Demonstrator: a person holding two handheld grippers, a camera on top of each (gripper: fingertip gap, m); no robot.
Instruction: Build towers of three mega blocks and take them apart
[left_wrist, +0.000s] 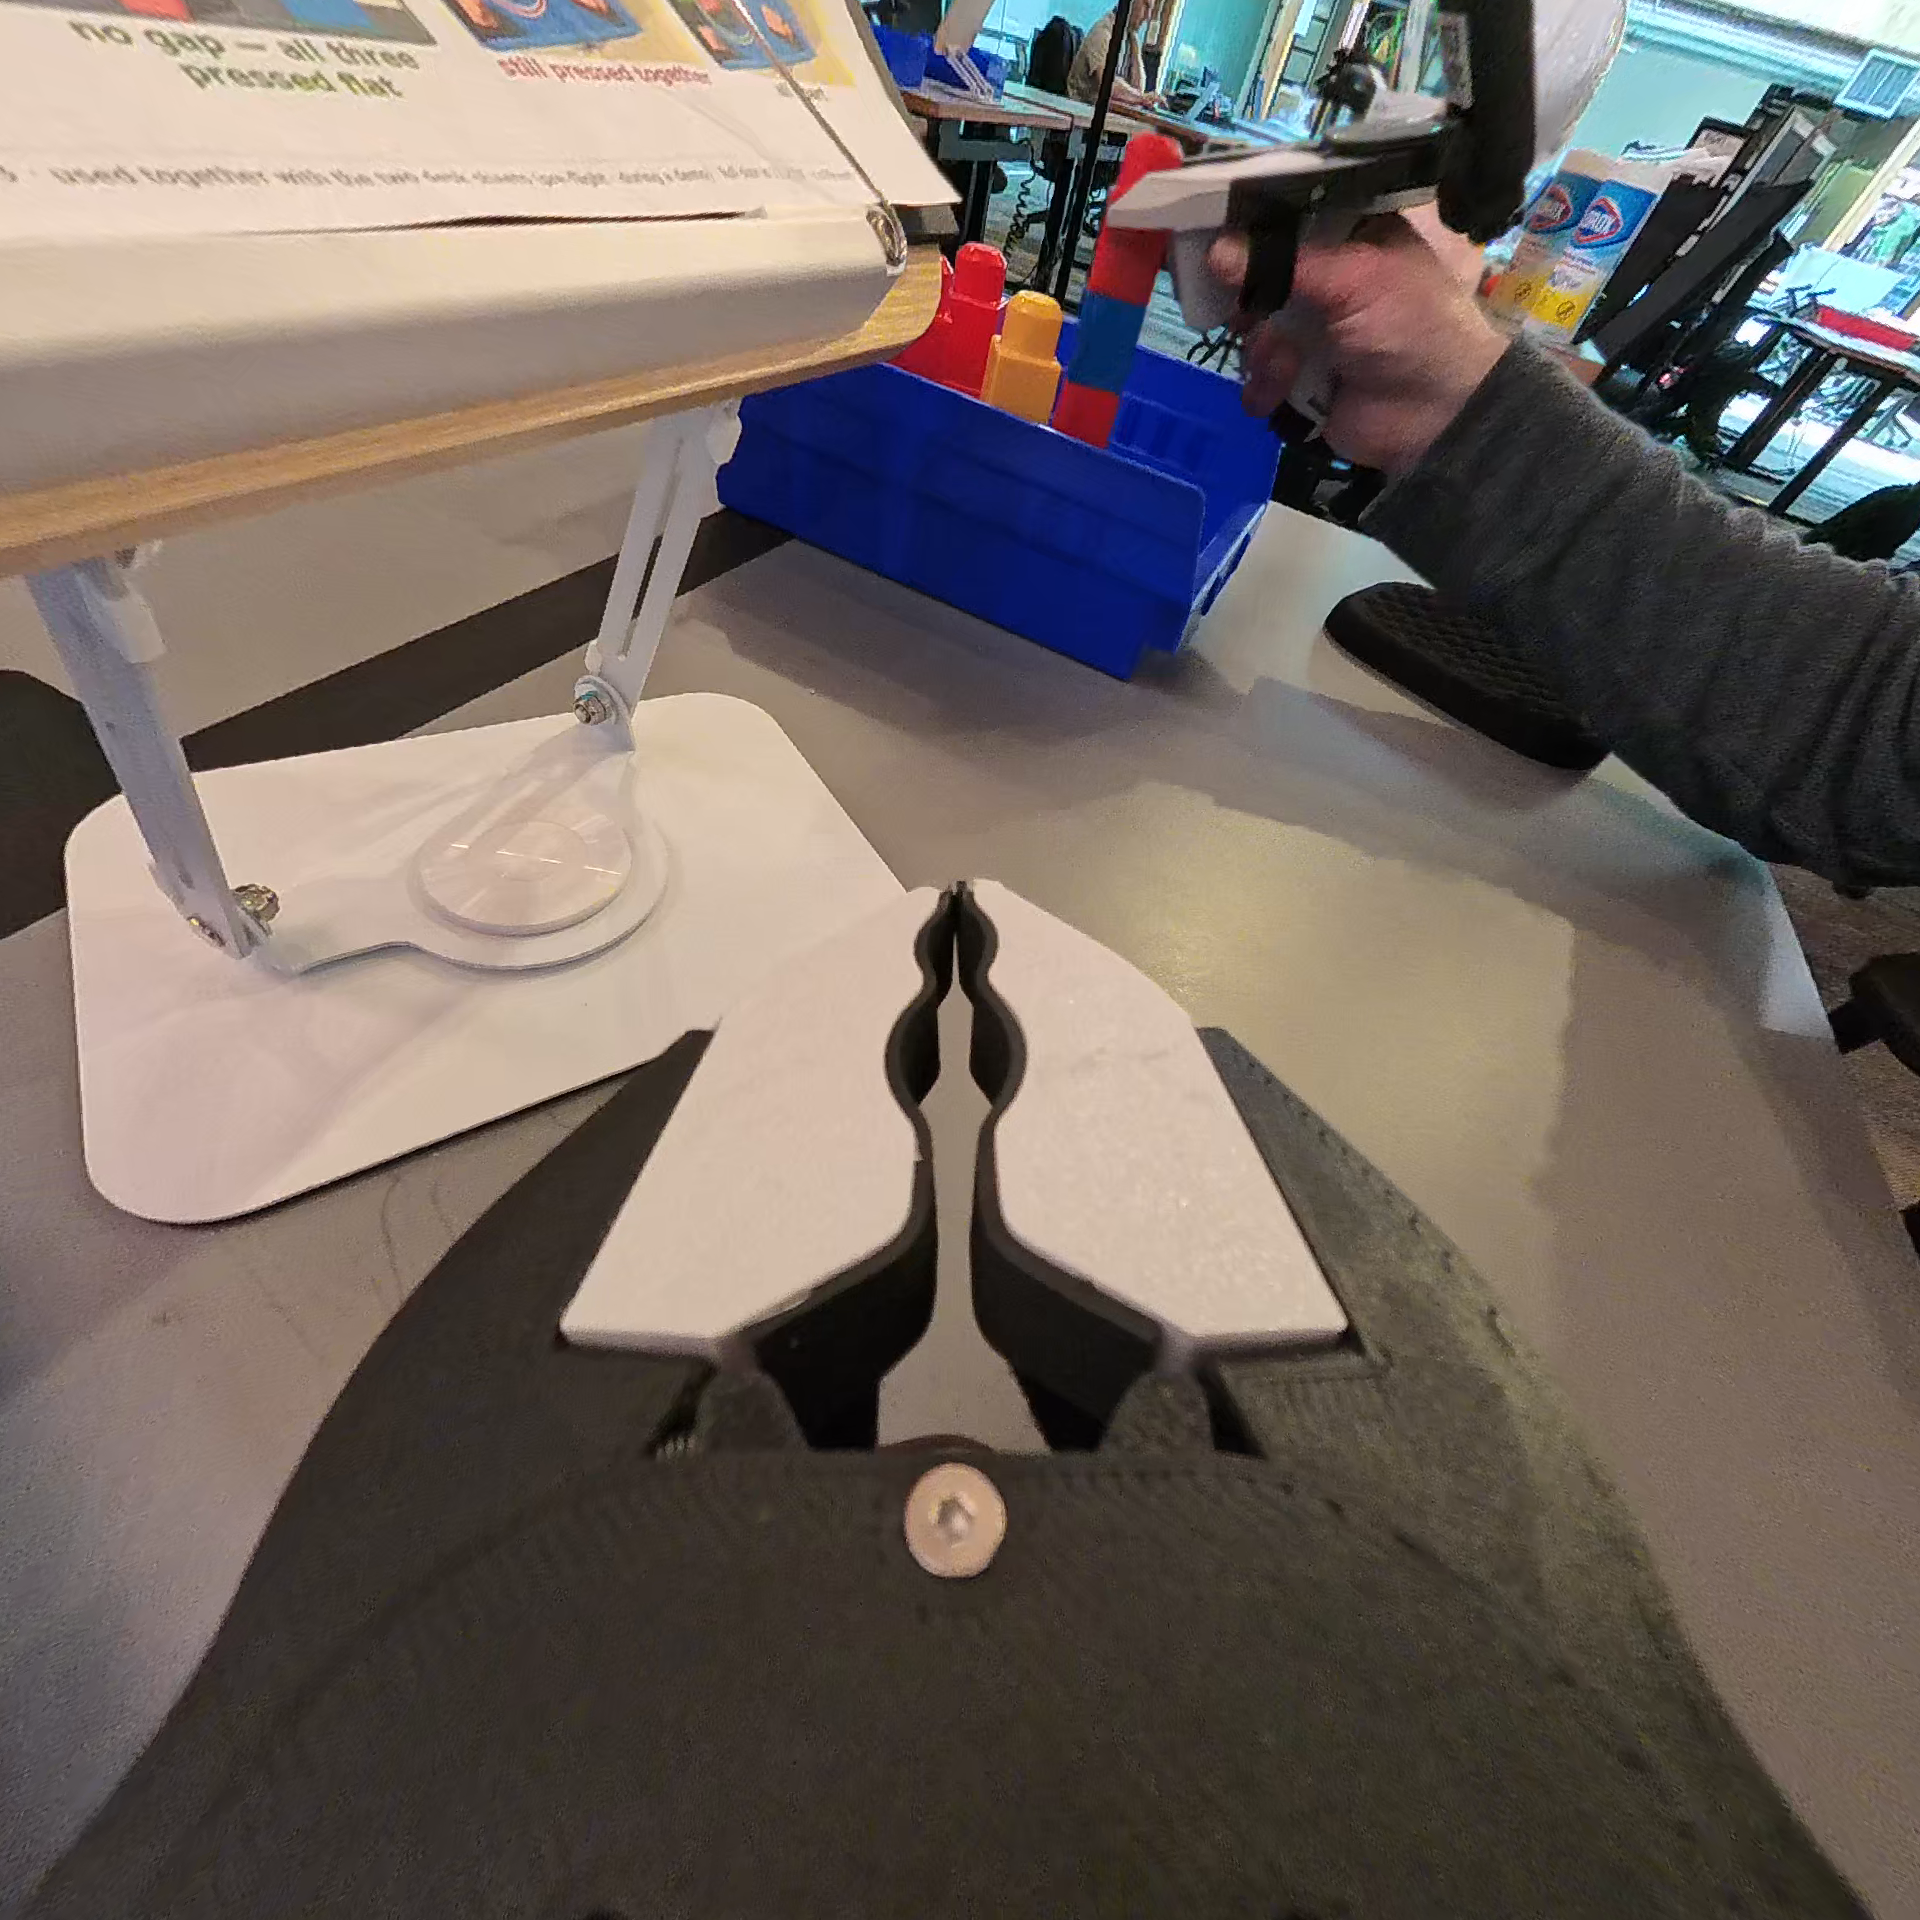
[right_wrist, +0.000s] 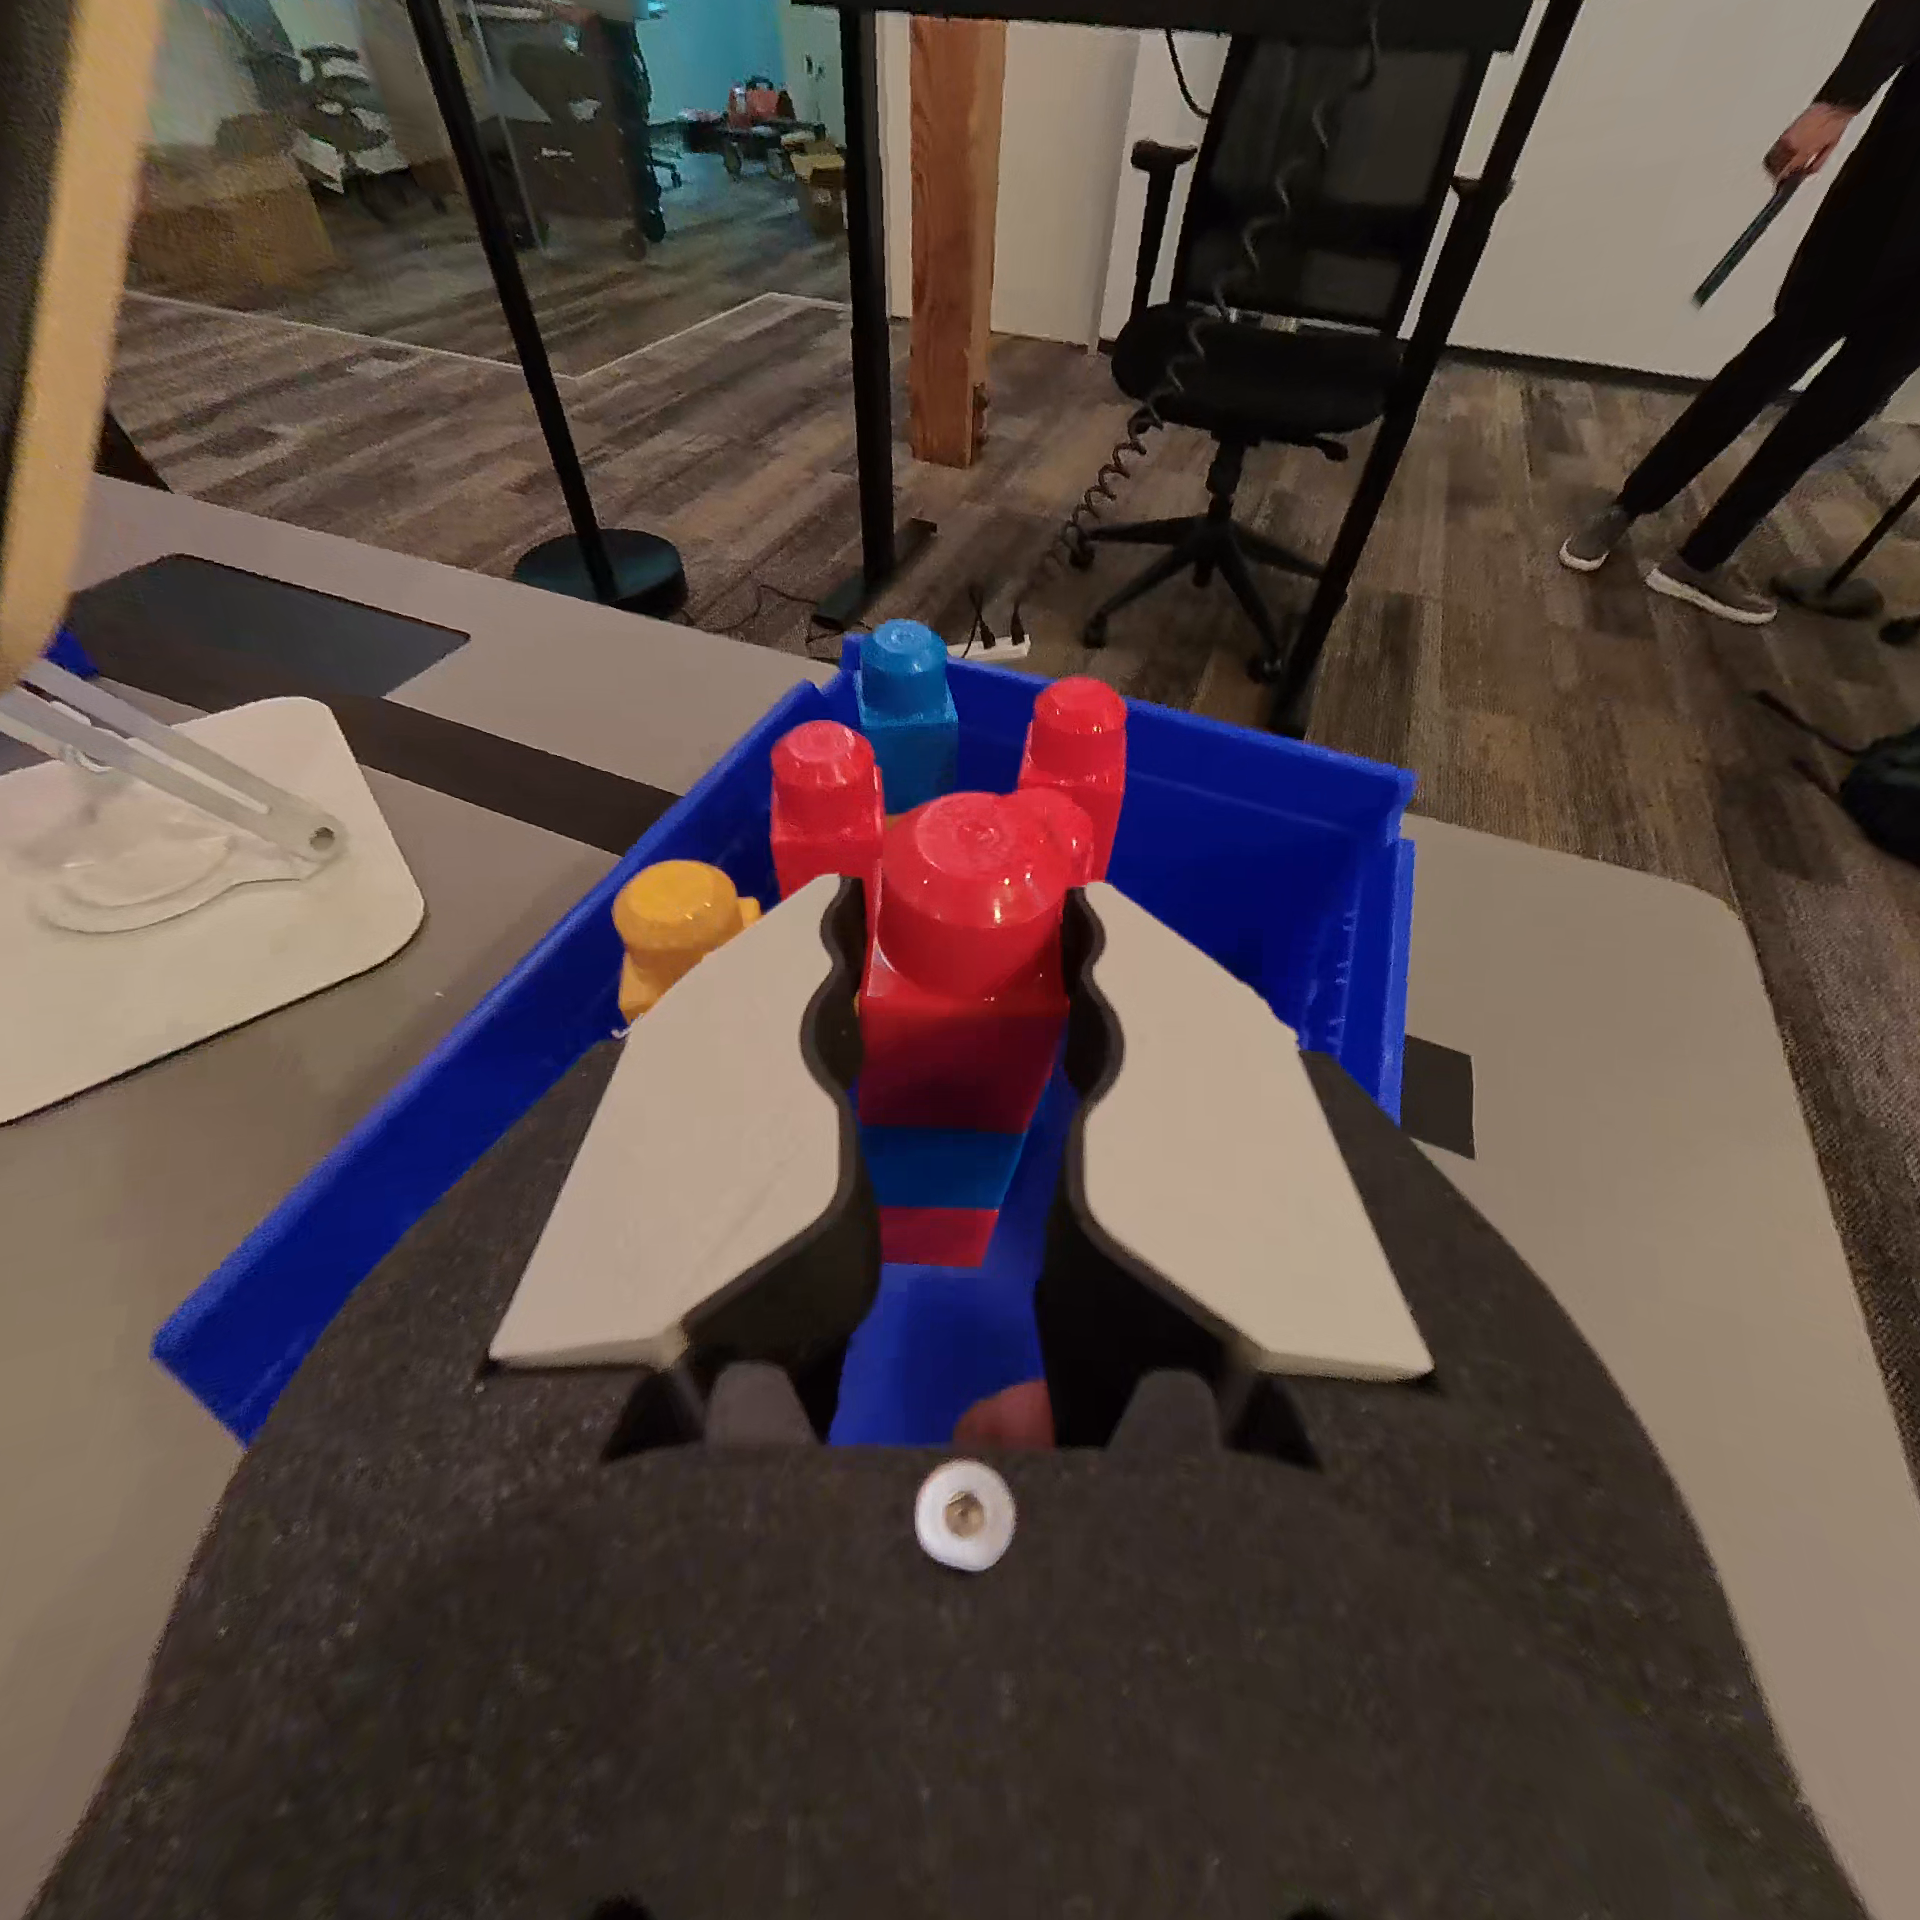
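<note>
Left wrist view: the left gripper, jaws closed on nothing, hovers over the grey table just in front of the white stand base; the blue bin lies beyond it.

Right wrist view: the right gripper clamps the top red block of the red-blue-red tower, upright inside the bin, near loose blocks.
</note>
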